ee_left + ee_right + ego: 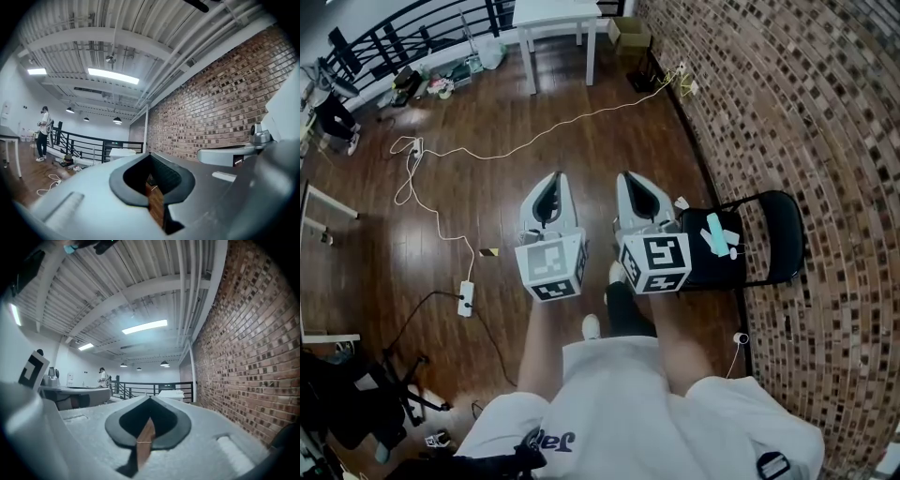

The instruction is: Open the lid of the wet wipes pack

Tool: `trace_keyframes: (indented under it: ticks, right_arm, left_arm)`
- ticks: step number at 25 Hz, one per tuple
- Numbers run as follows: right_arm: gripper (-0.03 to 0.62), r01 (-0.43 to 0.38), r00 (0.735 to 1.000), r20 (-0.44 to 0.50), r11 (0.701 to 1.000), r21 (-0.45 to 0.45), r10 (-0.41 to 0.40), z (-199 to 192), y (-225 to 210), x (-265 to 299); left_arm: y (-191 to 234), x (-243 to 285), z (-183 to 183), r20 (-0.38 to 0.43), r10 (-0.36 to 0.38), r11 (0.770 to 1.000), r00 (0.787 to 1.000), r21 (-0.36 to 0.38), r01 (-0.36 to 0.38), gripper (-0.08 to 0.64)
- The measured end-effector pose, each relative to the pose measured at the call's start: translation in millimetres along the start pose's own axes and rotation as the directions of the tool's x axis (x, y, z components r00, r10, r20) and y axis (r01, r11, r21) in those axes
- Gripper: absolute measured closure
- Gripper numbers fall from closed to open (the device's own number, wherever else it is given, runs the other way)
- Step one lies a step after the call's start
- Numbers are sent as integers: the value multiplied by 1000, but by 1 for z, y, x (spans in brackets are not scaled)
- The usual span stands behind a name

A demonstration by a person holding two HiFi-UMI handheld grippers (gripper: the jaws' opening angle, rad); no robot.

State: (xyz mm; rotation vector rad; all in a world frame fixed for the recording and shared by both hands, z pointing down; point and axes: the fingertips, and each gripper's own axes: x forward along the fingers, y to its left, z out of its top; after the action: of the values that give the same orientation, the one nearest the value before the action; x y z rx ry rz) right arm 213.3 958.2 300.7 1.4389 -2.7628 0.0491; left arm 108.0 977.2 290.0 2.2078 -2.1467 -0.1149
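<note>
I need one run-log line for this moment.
task: not started; left tool: shut, empty; right tool: shut, empty; wipes pack: on chair, untouched

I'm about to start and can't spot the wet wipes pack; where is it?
In the head view it lies at right: a teal-and-white pack on the seat of the black folding chair, beside the brick wall, just right of the right claw.
</note>
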Motion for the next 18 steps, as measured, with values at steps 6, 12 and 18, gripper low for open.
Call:
trace_keyframes:
  ticks: [6,12,18]
  right_arm:
    - [604,-22,999,24,999,29,22,0,-26,73]
    - [604,-33,996,89,999,28,30,37,-96,158]
    - [604,-31,993,116,999,35,26,56,-146,231]
  left_arm:
    - [9,75,2,6,-12,999,1000,45,12,543]
    - [10,183,31,45,-8,997,999,77,4,543]
    - [-3,277,42,59,-42,993,997,113,35,543]
